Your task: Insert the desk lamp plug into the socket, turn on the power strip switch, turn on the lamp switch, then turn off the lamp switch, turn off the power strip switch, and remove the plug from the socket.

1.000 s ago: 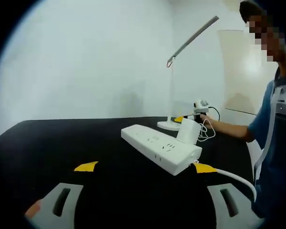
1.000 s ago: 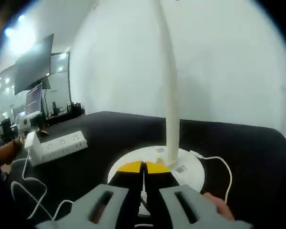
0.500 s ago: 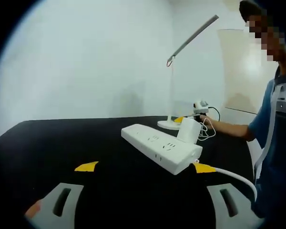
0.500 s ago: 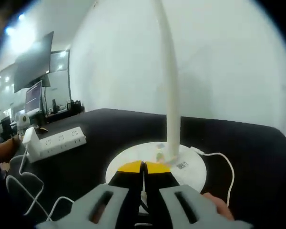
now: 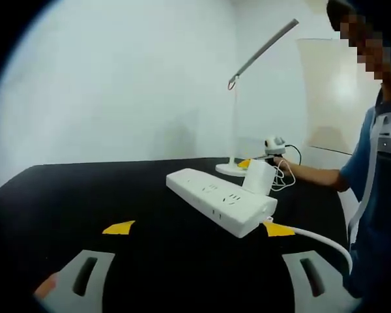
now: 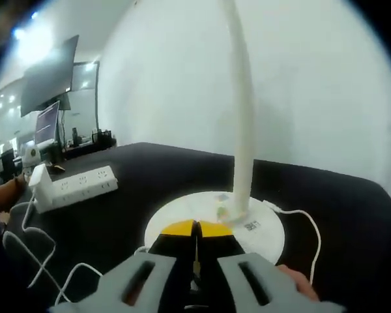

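Note:
A white power strip (image 5: 220, 201) lies on the black table (image 5: 85, 195), with the lamp's white plug block (image 5: 259, 177) standing in its far end. My left gripper (image 5: 197, 229) is open, its yellow-tipped jaws wide apart just short of the strip. The desk lamp (image 5: 235, 117) rises behind it. My right gripper (image 6: 195, 229) is shut, its yellow tips together over the lamp's round white base (image 6: 264, 225), close to the upright stem (image 6: 242, 130). The power strip (image 6: 78, 185) and plug block (image 6: 38, 179) lie far left in the right gripper view.
The lamp's thin white cable (image 6: 311, 229) curls off the base, and more of it loops over the table (image 6: 32, 261). The strip's thick white cord (image 5: 316, 239) runs right. A person in a blue shirt (image 5: 378, 189) stands at the table's right. Monitors (image 6: 49, 134) stand behind.
The right gripper view has shifted a little around the lamp base, with the tips still together there. The left gripper, strip and plug have not moved.

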Demonstrator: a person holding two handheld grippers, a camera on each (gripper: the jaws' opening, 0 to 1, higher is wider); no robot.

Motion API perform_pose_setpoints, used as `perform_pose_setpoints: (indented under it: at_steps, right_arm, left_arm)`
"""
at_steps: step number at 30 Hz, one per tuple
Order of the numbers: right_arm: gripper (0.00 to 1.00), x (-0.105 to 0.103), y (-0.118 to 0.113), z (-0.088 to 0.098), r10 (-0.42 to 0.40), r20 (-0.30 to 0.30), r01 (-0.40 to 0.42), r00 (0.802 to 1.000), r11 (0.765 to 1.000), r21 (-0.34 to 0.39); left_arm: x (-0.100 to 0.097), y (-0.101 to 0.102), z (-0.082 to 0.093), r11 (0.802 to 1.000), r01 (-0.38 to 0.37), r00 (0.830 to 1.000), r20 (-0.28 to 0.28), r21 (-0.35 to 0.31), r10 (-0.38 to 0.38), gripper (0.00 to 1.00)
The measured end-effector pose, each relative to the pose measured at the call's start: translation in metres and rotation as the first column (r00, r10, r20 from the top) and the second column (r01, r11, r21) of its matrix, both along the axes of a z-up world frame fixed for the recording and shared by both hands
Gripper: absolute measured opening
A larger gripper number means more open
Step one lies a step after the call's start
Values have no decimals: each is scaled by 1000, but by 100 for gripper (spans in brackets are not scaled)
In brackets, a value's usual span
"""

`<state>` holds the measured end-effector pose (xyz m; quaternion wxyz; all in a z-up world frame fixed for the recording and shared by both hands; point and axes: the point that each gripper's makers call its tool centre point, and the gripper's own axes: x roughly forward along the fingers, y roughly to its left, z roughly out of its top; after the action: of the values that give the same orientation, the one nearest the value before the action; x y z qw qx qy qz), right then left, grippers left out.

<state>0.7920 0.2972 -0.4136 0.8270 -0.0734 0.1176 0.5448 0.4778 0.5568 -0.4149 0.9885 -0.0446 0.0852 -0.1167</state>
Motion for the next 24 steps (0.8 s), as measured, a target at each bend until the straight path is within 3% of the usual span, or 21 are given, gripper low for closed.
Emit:
perform_pose_setpoints:
  at_steps: [9, 13, 15, 17, 24]
  right_arm:
    - [3, -10, 0, 2, 2, 36, -2, 999, 1000, -8]
    - [3, -9, -1, 3, 4, 15, -4, 1000, 1000, -1]
    - [3, -9, -1, 3, 3, 66, -3, 998, 1000, -14]
    - [3, -7, 0, 4, 3, 78, -2, 997, 1000, -14]
    - [3, -3, -6, 7, -16, 15, 16, 1000, 1000, 18]
  left_arm:
    - [0, -2, -1, 1000, -2, 1000, -4, 4, 2, 71]
    - [-1, -3, 0, 1000, -3, 1000, -3, 0, 3, 71]
    - [0, -3, 1, 1000, -5, 1000, -1, -5, 5, 71]
    - [-1, -3, 1, 1000, -6, 1000, 1, -6, 6, 71]
    - [0, -2, 2, 1000, -9, 1000, 7, -10, 9, 70]
